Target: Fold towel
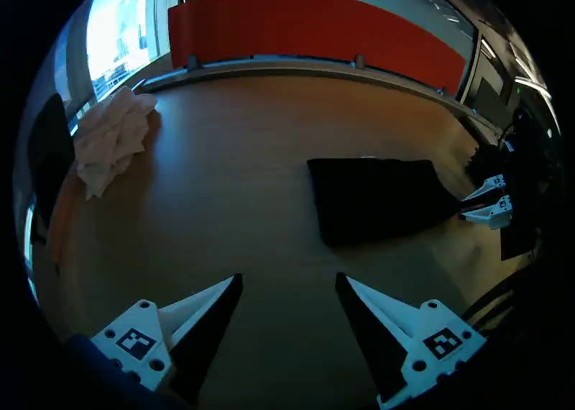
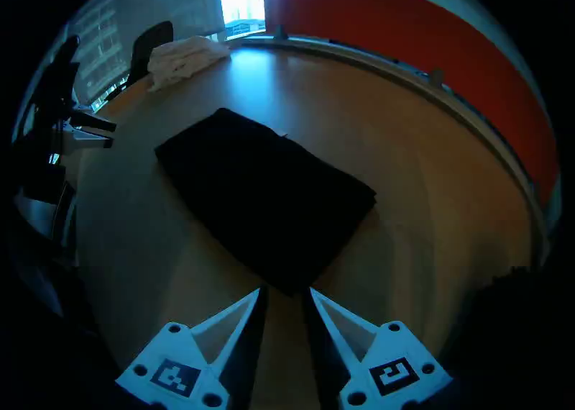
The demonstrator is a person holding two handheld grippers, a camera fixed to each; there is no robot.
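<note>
Right gripper [image 2: 286, 295] at the towel's near corner, jaws narrowly parted.
The dark towel [image 2: 266, 194] lies flat on the counter [image 2: 438, 194] with its nearest corner at the tips, unpinched, and its long axis running away to the left. The left gripper [image 1: 287, 280], jaws spread wide and empty, is well apart, so the right is nearer.

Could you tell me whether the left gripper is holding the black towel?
No, the left gripper is open over bare table, and the black towel lies farther off.
</note>
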